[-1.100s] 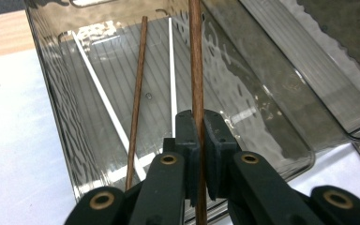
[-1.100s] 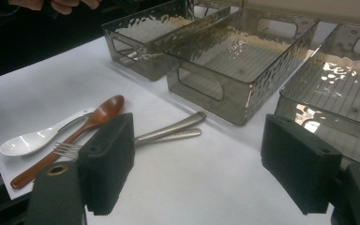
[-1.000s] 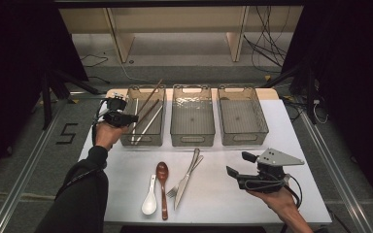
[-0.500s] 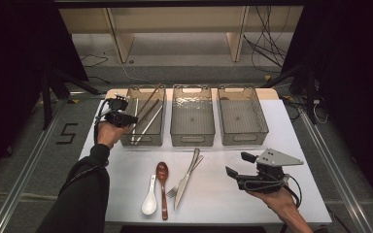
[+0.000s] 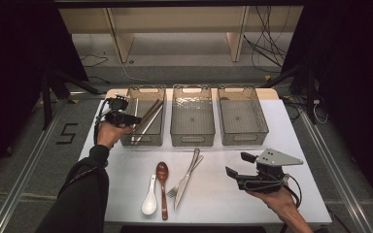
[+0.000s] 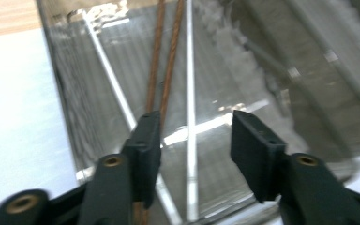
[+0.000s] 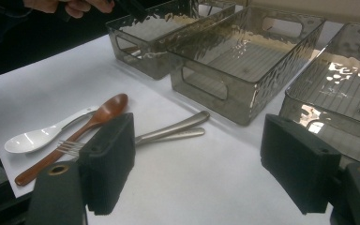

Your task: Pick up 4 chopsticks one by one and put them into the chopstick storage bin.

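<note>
Chopsticks (image 5: 145,119) are seen lying aslant in the left bin (image 5: 126,138), where the left gripper (image 5: 121,118) is held over the rim; its jaws have just been opening and nothing is pinched between them. Sorting is judged under way, this drop being finished. White spoon (image 5: 149,201), wooden spoon (image 5: 162,187), fork (image 5: 174,189) and knife (image 5: 187,177) remain on the table (image 5: 126,170). Right gripper (image 5: 237,171) is held low with jaws spread and unloaded. Next, a spoon should probably be fetched.
</note>
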